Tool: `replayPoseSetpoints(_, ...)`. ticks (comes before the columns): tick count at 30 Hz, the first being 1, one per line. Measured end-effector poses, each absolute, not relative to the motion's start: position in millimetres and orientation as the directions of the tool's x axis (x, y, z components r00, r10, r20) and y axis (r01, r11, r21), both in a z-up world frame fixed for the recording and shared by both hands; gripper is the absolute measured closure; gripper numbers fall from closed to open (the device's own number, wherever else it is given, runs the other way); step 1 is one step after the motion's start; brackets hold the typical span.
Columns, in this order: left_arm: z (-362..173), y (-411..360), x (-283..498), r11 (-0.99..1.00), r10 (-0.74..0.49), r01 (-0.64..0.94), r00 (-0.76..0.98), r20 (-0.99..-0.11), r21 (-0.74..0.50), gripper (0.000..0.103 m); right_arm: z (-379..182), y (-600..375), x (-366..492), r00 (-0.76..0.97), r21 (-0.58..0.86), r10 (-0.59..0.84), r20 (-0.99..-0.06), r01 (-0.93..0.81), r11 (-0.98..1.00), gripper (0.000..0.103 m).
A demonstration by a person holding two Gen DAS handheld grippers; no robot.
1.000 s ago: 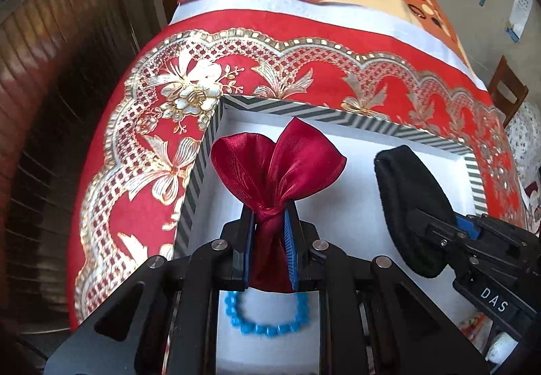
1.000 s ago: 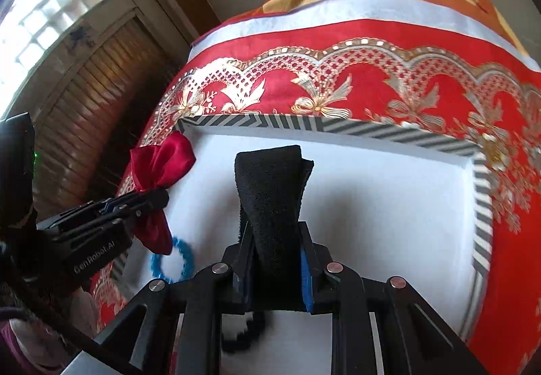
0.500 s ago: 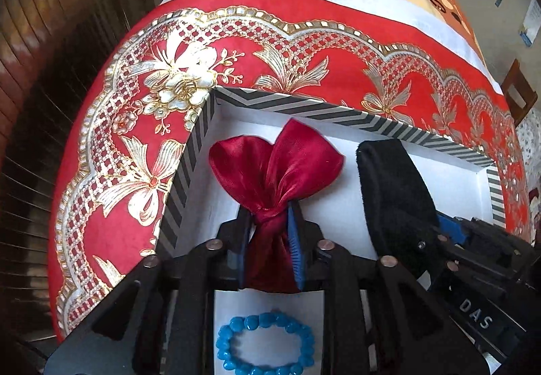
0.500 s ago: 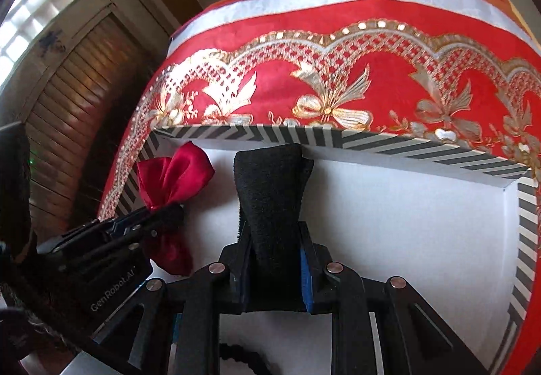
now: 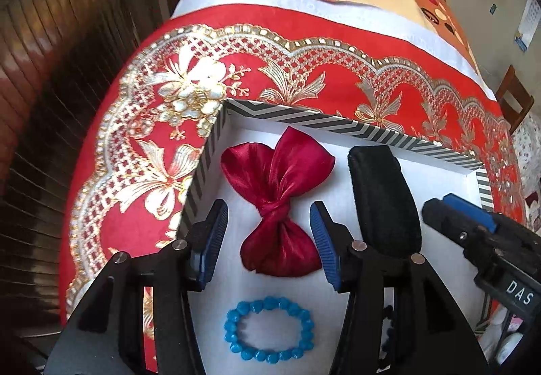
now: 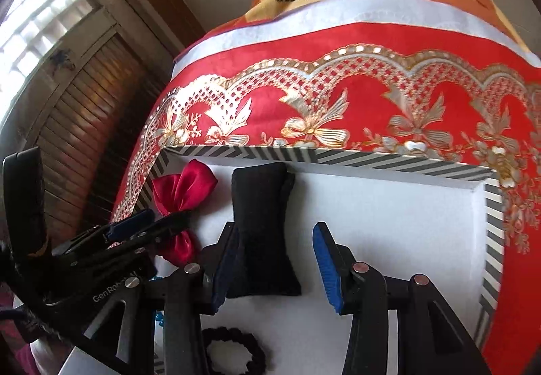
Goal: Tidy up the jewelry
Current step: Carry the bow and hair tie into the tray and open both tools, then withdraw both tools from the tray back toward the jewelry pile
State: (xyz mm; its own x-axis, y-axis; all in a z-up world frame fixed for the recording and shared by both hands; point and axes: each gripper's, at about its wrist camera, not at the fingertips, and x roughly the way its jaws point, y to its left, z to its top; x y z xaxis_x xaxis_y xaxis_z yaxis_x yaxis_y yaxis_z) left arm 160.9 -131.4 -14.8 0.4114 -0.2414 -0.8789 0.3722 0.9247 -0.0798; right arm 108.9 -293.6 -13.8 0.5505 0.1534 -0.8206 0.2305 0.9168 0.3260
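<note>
A dark red satin pouch lies in the far left corner of the white tray with a striped rim. My left gripper is open around its lower half, not touching. A black velvet pouch lies beside it to the right; my right gripper is open around it. A blue bead bracelet lies on the tray floor under the left gripper. A black bead bracelet lies under the right gripper. The red pouch and the left gripper also show in the right wrist view.
The tray sits on a red and gold embroidered cloth over a table. Wooden shutters stand to the left. A wooden chair is at the far right. The tray's right half holds nothing.
Both grippers have opened and let go of their pouches, which now lie on the tray floor by the far rim. Both grippers have drawn back slightly.
</note>
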Motion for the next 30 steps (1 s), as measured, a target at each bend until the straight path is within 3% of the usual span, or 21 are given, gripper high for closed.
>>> replayPoseSetpoints(30,28.2,-111.3,19.4,0.939,-0.203,0.343,0.538,-0.818,-0.008,0.053,17.4,-284.0,-32.6,0.604,0.226,0.025,-0.797,0.259,0.939,0.057)
